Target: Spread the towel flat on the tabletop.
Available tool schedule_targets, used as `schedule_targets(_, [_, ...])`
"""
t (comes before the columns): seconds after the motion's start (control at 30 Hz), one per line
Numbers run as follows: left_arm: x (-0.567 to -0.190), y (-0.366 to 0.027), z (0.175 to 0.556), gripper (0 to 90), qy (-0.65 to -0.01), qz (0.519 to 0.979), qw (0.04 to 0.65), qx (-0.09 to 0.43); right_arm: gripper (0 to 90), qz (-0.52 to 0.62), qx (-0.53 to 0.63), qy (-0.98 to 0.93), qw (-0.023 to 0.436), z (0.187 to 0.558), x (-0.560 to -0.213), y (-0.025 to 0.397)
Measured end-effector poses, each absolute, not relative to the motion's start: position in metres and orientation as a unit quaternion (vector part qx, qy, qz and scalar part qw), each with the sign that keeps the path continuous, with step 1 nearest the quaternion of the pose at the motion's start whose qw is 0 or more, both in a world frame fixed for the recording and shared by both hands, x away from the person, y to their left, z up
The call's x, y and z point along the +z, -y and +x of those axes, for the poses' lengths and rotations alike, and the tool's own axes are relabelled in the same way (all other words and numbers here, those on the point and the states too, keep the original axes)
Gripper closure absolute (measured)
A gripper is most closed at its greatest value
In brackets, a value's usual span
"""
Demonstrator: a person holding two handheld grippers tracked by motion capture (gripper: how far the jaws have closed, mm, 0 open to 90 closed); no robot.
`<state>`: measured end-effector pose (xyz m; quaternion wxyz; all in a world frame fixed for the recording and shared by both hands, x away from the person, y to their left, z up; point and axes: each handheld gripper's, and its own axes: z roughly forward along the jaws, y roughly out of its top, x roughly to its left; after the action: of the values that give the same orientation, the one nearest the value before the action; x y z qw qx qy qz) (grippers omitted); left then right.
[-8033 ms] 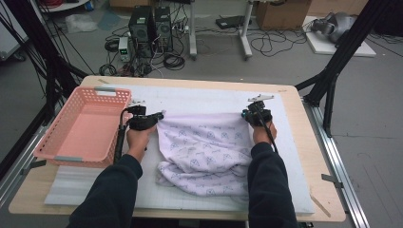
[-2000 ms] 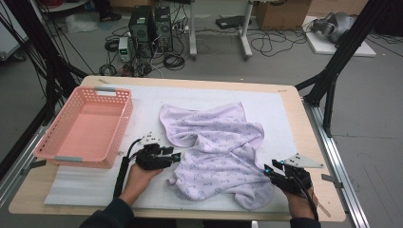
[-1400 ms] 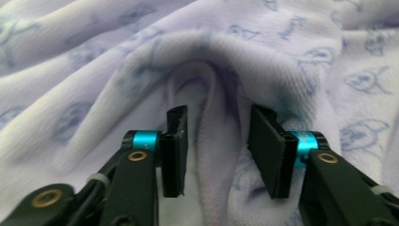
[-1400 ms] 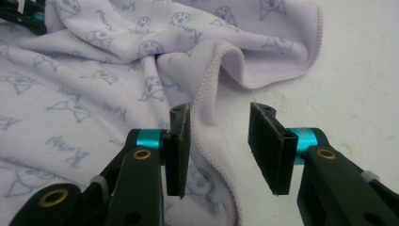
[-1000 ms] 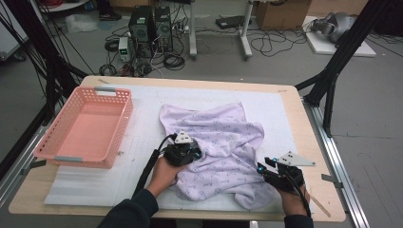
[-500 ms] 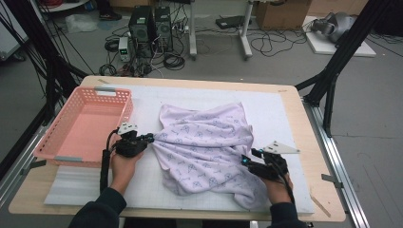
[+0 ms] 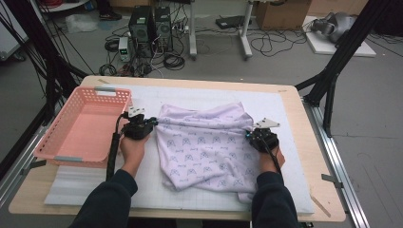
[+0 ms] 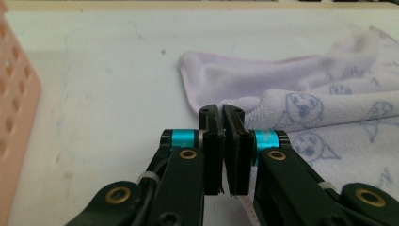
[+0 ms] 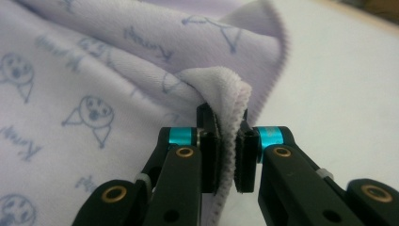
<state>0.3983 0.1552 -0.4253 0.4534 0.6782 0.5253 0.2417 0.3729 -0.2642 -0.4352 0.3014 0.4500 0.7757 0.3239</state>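
A pale lilac towel (image 7: 209,142) printed with small cat faces lies spread on the white mat (image 7: 190,97) in the high view. My left gripper (image 7: 151,121) pinches its left edge, just right of the pink basket. In the left gripper view the black jaws (image 8: 223,113) are closed on the towel's hem (image 8: 249,117). My right gripper (image 7: 249,134) holds the towel's right edge. The right gripper view shows the jaws (image 9: 225,123) clamped on a bunched fold of towel (image 9: 221,84). The cloth is stretched between the two grippers, and its lower part trails toward the table's front.
An empty pink plastic basket (image 7: 83,124) stands at the left on the wooden table (image 7: 304,118). Black frame legs (image 7: 332,66) rise at the right and left. Computers and cables (image 7: 152,28) lie on the floor behind.
Both grippers have moved away from me and apart, the left toward the basket and the right up the right side. The towel has been drawn out wider and flatter between them.
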Motion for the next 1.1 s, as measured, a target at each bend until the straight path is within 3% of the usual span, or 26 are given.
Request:
schedule_targets(0.1, [-0.420, -0.144, 0.401, 84.2, -0.523, 0.660, 0.479, 0.249, 77.1, 0.485, 0.306, -0.744, 0.343, 0.380, -0.437, 0.265])
schedule_targets(0.13, [-0.420, -0.142, 0.401, 79.6, -0.523, 0.657, 0.488, 0.238, 75.2, 0.503, 0.312, -0.729, 0.343, 0.381, -0.438, 0.267])
schedule_targets(0.2, [-0.420, -0.142, 0.398, 59.7, -0.512, 0.668, 0.497, 0.211, 66.2, 0.520, 0.329, -0.717, 0.327, 0.380, -0.439, 0.272])
schedule_targets(0.3, [-0.419, -0.143, 0.385, 50.9, -0.490, 0.682, 0.506, 0.198, 54.6, 0.519, 0.346, -0.714, 0.319, 0.372, -0.432, 0.279])
schedule_targets(0.5, [-0.418, -0.142, 0.356, 41.3, -0.448, 0.706, 0.517, 0.182, 44.1, 0.511, 0.403, -0.698, 0.298, 0.340, -0.419, 0.293])
schedule_targets(0.77, [-0.431, -0.145, 0.322, 36.6, -0.418, 0.737, 0.510, 0.151, 29.3, 0.451, 0.405, -0.746, 0.278, 0.301, -0.422, 0.284])
schedule_targets(1.1, [-0.446, -0.122, 0.300, 33.8, -0.377, 0.786, 0.482, 0.085, 24.4, 0.400, 0.425, -0.785, 0.206, 0.267, -0.425, 0.286])
